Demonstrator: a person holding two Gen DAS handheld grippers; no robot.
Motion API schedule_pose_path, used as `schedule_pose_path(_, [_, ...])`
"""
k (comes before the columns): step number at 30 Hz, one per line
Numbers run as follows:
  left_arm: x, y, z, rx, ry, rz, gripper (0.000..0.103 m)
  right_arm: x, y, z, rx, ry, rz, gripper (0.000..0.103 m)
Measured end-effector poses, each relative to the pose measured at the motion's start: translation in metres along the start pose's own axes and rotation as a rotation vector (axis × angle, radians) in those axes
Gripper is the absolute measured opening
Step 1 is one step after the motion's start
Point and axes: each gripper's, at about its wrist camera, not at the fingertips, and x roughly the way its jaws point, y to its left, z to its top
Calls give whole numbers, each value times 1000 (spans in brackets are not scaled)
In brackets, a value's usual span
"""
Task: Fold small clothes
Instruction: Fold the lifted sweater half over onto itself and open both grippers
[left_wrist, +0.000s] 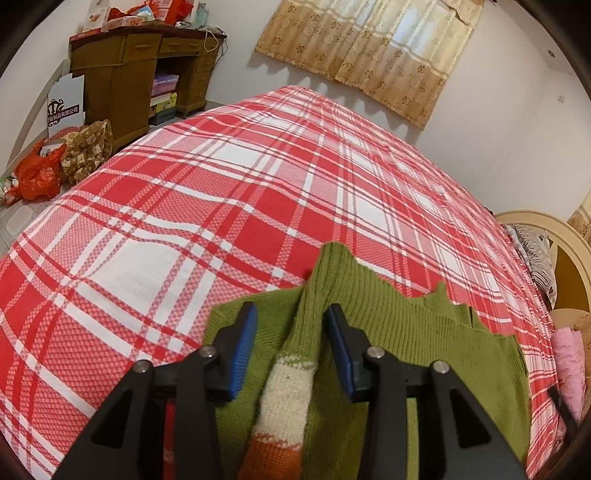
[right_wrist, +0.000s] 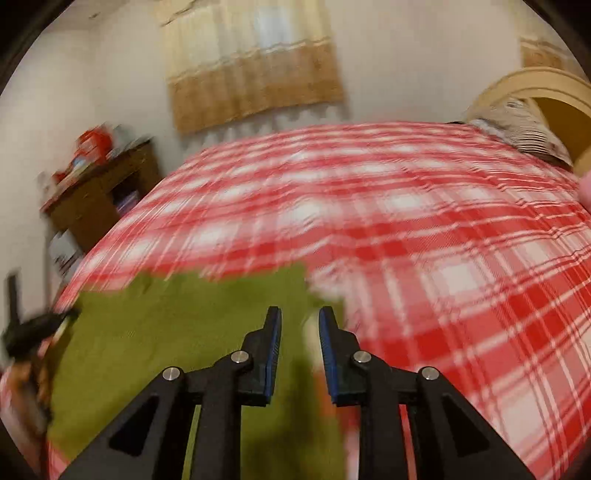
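Observation:
A green knitted sweater (left_wrist: 406, 332) lies on the red and white plaid bedsheet (left_wrist: 221, 184). One sleeve (left_wrist: 291, 387), with cream and orange bands, is laid over the body and runs between the blue pads of my left gripper (left_wrist: 291, 310). That gripper is open, and a gap shows on each side of the sleeve. In the blurred right wrist view my right gripper (right_wrist: 299, 312) is open above the right edge of the sweater (right_wrist: 166, 325), with nothing pinched between its pads. A dark shape at that view's left edge looks like the other gripper (right_wrist: 33, 332).
The plaid sheet (right_wrist: 443, 258) stretches far beyond the sweater. A wooden desk (left_wrist: 122, 74) with boxes and a red bag (left_wrist: 37, 173) stand off the bed's far left. A headboard (left_wrist: 546, 229), a striped pillow (left_wrist: 535, 254) and pink cloth (left_wrist: 569, 354) are on the right.

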Motion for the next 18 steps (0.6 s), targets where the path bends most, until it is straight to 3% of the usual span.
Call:
schedule_pose_path(3, [1,-9,0,40,13,33,47,-14,19,-26,-72,47,48,22])
schedule_pose_path(6, [-4,-35,-4,206,50,137,54,-17,23,-51,-95,97,53,22])
schedule_pose_path(9, [-30,-57,-22,339,19,248,72,-19,12,-81,-111,144,17,22])
schedule_pose_path(10, [-41,-60,-31,351,10,254,77,-21,5,-91,-95,139,28,22])
schedule_pose_path(14, [-87,-55,-78,312,39,147,79,-32,-8,-100,-47,71,70,22])
schedule_pose_path(18, [-117,-44,-125,273,15,156,84,-31,2,-104,-103,53,19,22])
